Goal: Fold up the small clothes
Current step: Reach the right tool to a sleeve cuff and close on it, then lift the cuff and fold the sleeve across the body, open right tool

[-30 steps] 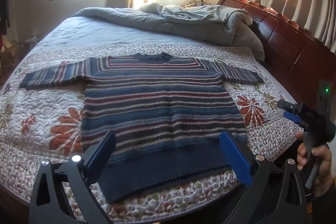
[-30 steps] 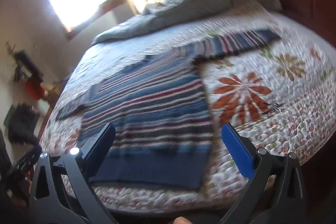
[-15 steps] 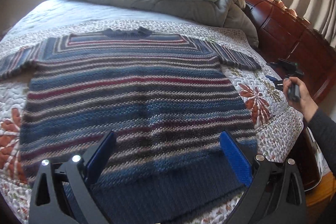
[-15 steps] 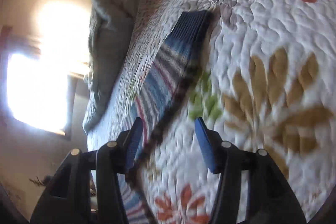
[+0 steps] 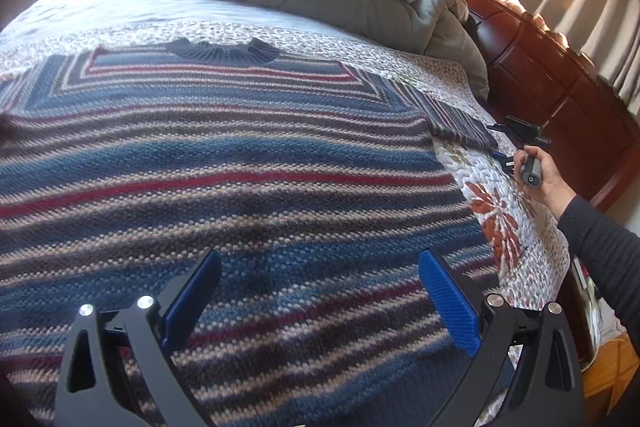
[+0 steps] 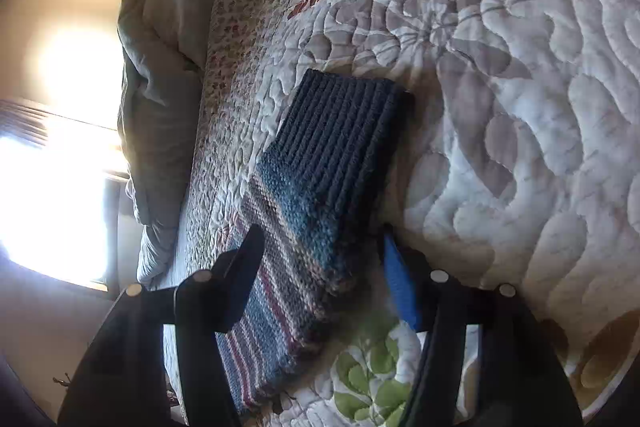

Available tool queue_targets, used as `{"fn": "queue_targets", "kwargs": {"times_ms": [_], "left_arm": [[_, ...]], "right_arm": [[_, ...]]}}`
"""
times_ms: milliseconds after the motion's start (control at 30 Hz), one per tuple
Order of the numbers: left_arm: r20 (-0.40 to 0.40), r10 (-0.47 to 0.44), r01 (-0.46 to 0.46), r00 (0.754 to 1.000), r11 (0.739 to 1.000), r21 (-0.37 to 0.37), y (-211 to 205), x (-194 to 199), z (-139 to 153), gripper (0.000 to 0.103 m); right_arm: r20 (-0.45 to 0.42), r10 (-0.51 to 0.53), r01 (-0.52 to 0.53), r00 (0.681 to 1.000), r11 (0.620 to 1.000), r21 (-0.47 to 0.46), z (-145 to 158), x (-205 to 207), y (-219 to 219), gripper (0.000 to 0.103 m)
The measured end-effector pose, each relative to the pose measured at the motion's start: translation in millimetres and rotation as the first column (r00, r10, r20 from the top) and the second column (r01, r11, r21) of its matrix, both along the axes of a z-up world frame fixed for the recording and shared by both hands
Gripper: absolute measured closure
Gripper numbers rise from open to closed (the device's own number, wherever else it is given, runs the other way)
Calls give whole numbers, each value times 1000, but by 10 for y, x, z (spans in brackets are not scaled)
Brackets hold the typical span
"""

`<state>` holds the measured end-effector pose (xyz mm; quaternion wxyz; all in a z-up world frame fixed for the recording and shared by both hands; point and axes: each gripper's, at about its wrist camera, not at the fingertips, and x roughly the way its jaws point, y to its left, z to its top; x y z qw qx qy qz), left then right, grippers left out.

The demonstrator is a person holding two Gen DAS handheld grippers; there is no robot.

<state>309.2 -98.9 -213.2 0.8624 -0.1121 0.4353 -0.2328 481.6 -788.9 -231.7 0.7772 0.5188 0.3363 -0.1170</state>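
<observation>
Knitted striped sweater (image 5: 224, 163) lay flat on quilt (image 6: 520, 107). Right gripper (image 6: 320, 247) straddled sleeve (image 6: 320, 187), jaws just reopening, unclamped. Left gripper (image 5: 320, 291) spread, empty. Best: seat pads under cuff (image 6: 344, 119) before clamping.

No text, label or number can be read anywhere.

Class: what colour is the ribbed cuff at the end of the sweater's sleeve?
Dark navy blue cuff, clearest in the right wrist view.

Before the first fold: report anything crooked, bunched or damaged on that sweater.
Nothing stands out. The sweater lies flat on the quilt, collar straight, sleeve stretched out smooth with the right gripper open around it. No damage shows.
</observation>
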Motion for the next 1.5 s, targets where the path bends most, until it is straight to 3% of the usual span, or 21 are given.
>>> {"fn": "queue_targets", "kwargs": {"times_ms": [100,167,233,333,500,800,1000,1133,1300,1500], "left_arm": [[-20,24,-24,1000,1000,-5,42,55,-121,4],[-29,19,-19,999,1000,-1,64,69,-191,4],[-18,15,-15,1000,1000,5,84,67,-196,4],[-5,15,-15,1000,1000,2,119,73,-176,4],[2,18,-18,1000,1000,-1,198,75,-148,4],[47,61,-59,997,997,-39,496,54,43,4],[66,90,-88,994,995,-36,695,41,121,4],[75,91,-90,993,996,-18,783,40,163,4],[40,140,-137,989,989,-51,1071,122,178,4],[3,222,-219,975,968,-124,1477,142,224,4]], "right_arm": [[3,2,-2,1000,1000,-25,5,74,10,44],[-2,-3,3,1000,999,-34,4,95,8,53],[-12,4,-5,1000,999,-43,18,95,10,80],[2,40,-39,999,995,-94,144,170,85,90],[28,95,-86,995,971,-222,588,207,402,91],[78,248,-194,966,887,-419,1618,395,1414,91],[72,380,-283,922,789,-545,2245,508,2386,91],[23,447,-332,894,697,-636,2490,577,3147,91],[-48,505,-394,862,606,-691,2504,660,4034,91],[-153,576,-488,803,488,-723,2239,833,5232,91]]}}
